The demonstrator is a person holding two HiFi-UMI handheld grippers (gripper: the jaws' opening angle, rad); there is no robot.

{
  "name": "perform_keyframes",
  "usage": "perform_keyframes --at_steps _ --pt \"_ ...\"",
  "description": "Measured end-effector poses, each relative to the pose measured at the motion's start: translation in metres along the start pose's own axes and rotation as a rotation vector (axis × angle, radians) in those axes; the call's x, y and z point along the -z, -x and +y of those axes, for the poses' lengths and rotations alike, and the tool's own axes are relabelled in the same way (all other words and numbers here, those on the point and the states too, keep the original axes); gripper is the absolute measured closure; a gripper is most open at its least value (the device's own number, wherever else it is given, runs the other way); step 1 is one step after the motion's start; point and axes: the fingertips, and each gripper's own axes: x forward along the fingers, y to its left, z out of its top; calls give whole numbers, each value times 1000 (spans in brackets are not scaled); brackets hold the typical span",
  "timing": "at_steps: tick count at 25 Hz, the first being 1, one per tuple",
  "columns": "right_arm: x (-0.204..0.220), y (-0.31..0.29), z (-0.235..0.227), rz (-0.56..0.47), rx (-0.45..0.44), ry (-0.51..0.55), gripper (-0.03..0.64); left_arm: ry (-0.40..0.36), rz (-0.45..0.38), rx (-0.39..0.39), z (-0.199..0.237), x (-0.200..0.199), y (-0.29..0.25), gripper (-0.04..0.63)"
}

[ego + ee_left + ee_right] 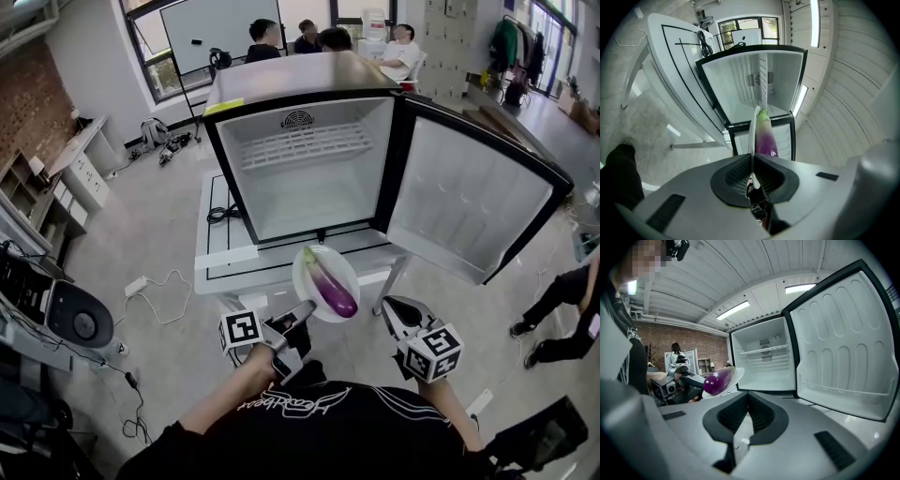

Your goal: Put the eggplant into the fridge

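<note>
The left tongs are clamped on the near rim of a white plate, holding it in the air. In the left gripper view the tongs pinch the plate edge-on, its thin rim caught tight between the ribbed pads.

On the plate lies the eggplant – glossy purple, with its pale green stem end pointing toward 11 o'clock, at the fridge. It rests on the plate's right half (seen from the head view) and shows again beside the rim in the left gripper view.

The right tongs sit at 4 o'clock of the plate, well apart from it. They are closed on nothing, the pads meeting at the tip. Their view catches the eggplant on the plate off at 10 o'clock.

The mini-fridge stands at 12 o'clock of the plate on a white desk, with its door swung wide toward 3 o'clock. A white wire shelf crosses the upper part of the compartment. The plate hovers just outside the opening, over the desk's front edge – the eggplant is not yet inside. A coiled black cable lies on the desk at 9 o'clock of the fridge.
</note>
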Motion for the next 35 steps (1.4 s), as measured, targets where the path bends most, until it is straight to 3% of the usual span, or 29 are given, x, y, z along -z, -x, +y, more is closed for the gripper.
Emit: perform_keyframes --at_steps 13,35 --pt "-19 -40 -49 -6 66 -30 609 8 68 -9 7 -52 -59 571" --pt "-39 -127 -113 31 158 -96 609 -30 159 -126 44 -168 -158 571"
